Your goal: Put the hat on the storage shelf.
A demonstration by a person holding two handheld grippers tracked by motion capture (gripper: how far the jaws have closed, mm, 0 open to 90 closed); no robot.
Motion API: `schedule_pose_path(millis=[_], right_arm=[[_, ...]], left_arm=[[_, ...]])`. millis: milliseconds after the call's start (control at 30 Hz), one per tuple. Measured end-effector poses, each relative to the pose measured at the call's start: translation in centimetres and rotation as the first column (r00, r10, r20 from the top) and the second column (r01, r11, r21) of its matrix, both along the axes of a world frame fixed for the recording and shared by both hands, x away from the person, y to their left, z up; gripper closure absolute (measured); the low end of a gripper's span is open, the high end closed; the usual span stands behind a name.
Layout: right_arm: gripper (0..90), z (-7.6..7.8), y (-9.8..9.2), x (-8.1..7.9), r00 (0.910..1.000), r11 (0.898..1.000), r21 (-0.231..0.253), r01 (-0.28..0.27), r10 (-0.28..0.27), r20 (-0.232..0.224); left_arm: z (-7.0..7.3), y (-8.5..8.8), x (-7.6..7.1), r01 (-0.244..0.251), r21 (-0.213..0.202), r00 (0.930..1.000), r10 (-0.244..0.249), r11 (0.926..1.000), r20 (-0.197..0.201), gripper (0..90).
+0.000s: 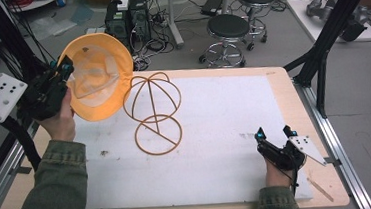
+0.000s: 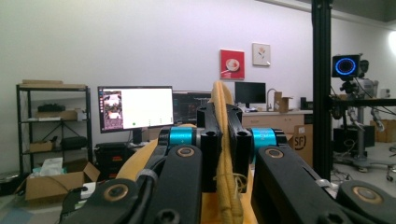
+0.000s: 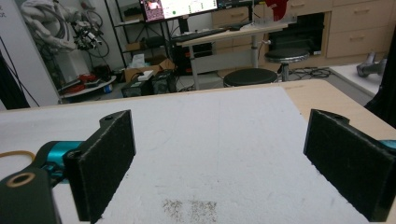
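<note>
The left gripper [image 1: 63, 73] is raised above the table's ten o'clock corner, its black jaws clamped on the rim of a round orange-yellow fabric hat [image 1: 98, 76]. The hat hangs off the table, its open underside with pale lining turned toward the camera in the high view. In the left gripper view the hat's thick yellow rim [image 2: 224, 154] runs upright between the two pads, which press against it from both sides.

Just at four o'clock from the hat stands a tan wire hat stand [image 1: 154, 112], a dome of curved hoops over a flat ring base, resting on the white foam sheet [image 1: 216, 132] that covers most of the pale wooden table [image 1: 285, 91]. The hat's edge is very near the stand's top hoop; contact cannot be judged.

The right gripper [image 1: 275, 136] rests low at the table's five o'clock area, well apart from the stand. In the right gripper view its jaws stand wide apart with nothing between them, over bare foam with a small dark smudge [image 3: 189, 207].
</note>
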State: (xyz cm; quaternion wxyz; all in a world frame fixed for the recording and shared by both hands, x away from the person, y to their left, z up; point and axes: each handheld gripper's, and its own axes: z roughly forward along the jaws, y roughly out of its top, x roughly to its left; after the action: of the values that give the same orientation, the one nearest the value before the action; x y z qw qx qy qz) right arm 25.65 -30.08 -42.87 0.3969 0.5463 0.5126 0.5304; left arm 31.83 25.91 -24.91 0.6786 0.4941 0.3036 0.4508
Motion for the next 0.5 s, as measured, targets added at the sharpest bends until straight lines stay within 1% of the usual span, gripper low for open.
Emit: schedule_pose_path(millis=[67,133,267,300,400,433,500], right_arm=[[7.9,0.0,0.0,0.0,1.0,1.0,0.0,0.001,-0.001,0.0],[7.9,0.0,0.0,0.0,1.0,1.0,0.002,0.003,-0.003,0.002],[7.9,0.0,-0.1,0.0,1.0,1.0,0.003,0.004,-0.004,0.0],[7.9,0.0,-0.1,0.0,1.0,1.0,0.005,0.006,-0.006,0.001],[7.9,0.0,-0.1,0.0,1.0,1.0,0.002,0.005,-0.005,0.002],[7.9,0.0,-0.1,0.0,1.0,1.0,0.002,0.006,-0.006,0.001],[7.9,0.0,-0.1,-0.1,1.0,1.0,0.002,0.006,-0.006,0.002]], left_arm=[[0.1,-0.2,0.1,0.004,0.006,1.0,-0.004,1.0,0.001,86.3],[0.2,-0.9,0.3,0.016,0.014,0.9999,-0.016,0.9998,0.0,86.3],[0.3,-1.4,0.6,0.028,0.013,0.9996,-0.028,0.9995,-0.003,86.2],[0.3,-1.8,0.7,0.036,0.009,0.9993,-0.036,0.9993,-0.004,86.2],[0.4,-2.5,0.8,0.052,0.022,0.9986,-0.052,0.9984,-0.007,86.2],[0.4,-2.5,0.8,0.052,0.022,0.9986,-0.052,0.9984,-0.007,86.2],[0.5,-3.3,0.9,0.061,0.035,0.9981,-0.061,0.9975,-0.006,86.2]])
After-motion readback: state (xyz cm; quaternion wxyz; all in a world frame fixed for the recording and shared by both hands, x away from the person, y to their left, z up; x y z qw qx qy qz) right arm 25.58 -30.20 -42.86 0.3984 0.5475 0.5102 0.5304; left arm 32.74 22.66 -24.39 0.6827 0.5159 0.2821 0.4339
